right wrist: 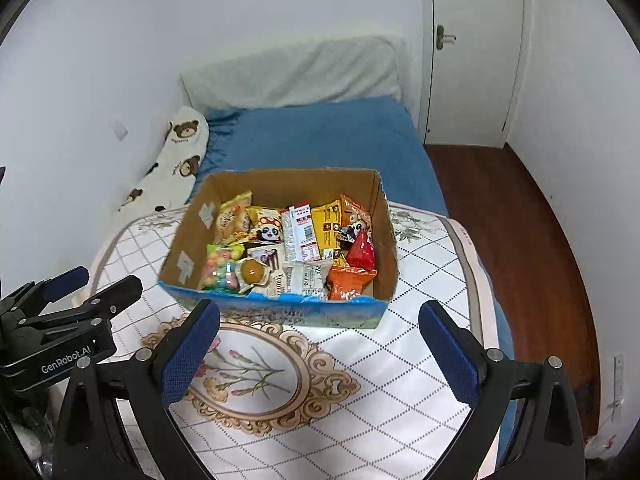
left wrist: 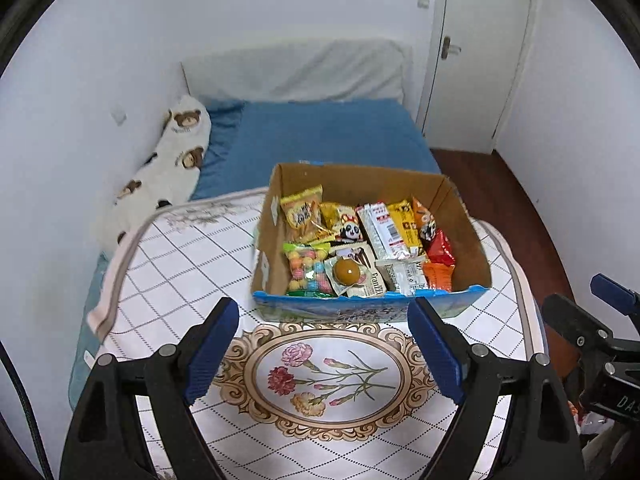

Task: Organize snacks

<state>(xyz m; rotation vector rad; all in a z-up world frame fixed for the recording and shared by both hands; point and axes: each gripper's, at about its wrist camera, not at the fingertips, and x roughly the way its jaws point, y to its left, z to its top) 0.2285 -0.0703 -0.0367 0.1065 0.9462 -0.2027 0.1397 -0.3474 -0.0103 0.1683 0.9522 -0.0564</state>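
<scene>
A cardboard box (left wrist: 468, 220) with a blue front wall stands on a white quilted mat (left wrist: 192, 264); it also shows in the right wrist view (right wrist: 384, 224). It holds several snack packs: a candy-ball bag (left wrist: 306, 266), a yellow pack (left wrist: 302, 212), a panda pack (left wrist: 352, 230), a white bar (left wrist: 382, 232), red and orange packs (left wrist: 438, 256). My left gripper (left wrist: 324, 346) is open and empty, just in front of the box. My right gripper (right wrist: 320, 348) is open and empty, also in front of the box. Each gripper shows at the edge of the other's view.
The mat lies on a bed with a blue sheet (left wrist: 332, 132). A bear-print pillow (left wrist: 176, 160) lies along the left wall. A white door (left wrist: 476, 52) and dark wood floor (right wrist: 516, 232) are on the right. A flower medallion (left wrist: 328, 376) is printed on the mat.
</scene>
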